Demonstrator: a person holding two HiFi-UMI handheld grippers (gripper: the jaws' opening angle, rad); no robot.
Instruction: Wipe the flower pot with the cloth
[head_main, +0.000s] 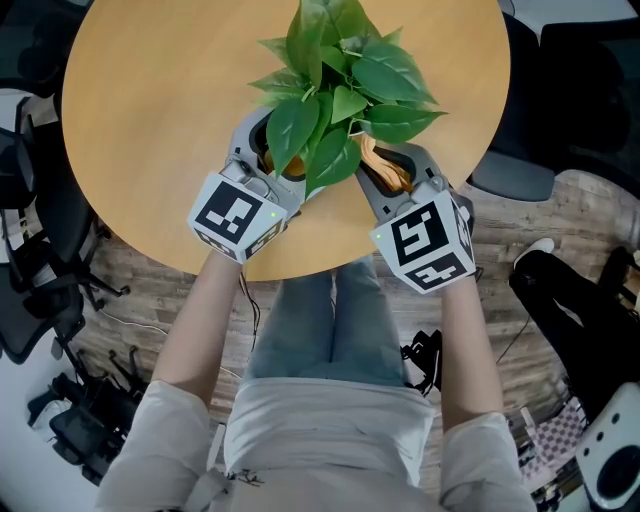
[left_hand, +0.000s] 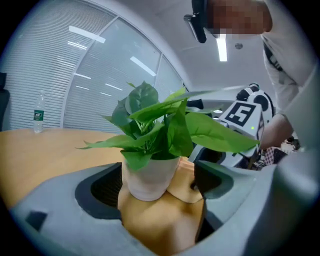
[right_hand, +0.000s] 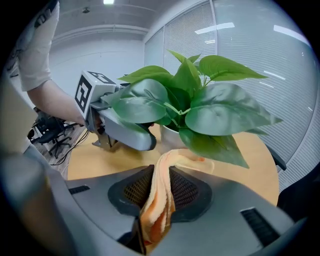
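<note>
A white flower pot (left_hand: 148, 180) with a leafy green plant (head_main: 340, 80) stands near the front edge of the round wooden table (head_main: 150, 90). In the head view the leaves hide the pot. My left gripper (head_main: 275, 150) reaches in from the left, its jaws standing either side of the pot (right_hand: 169, 136) and closed on it. My right gripper (head_main: 392, 160) comes from the right, shut on a folded orange cloth (right_hand: 159, 200). The cloth (head_main: 385, 168) runs forward from the jaws to the pot's lower side, and it bunches beside the pot (left_hand: 185, 187).
A small water bottle (left_hand: 38, 120) stands far back on the table. Black office chairs (head_main: 40, 270) crowd the floor at the left, and another chair (head_main: 520, 170) sits at the right edge of the table. Cables lie on the wooden floor.
</note>
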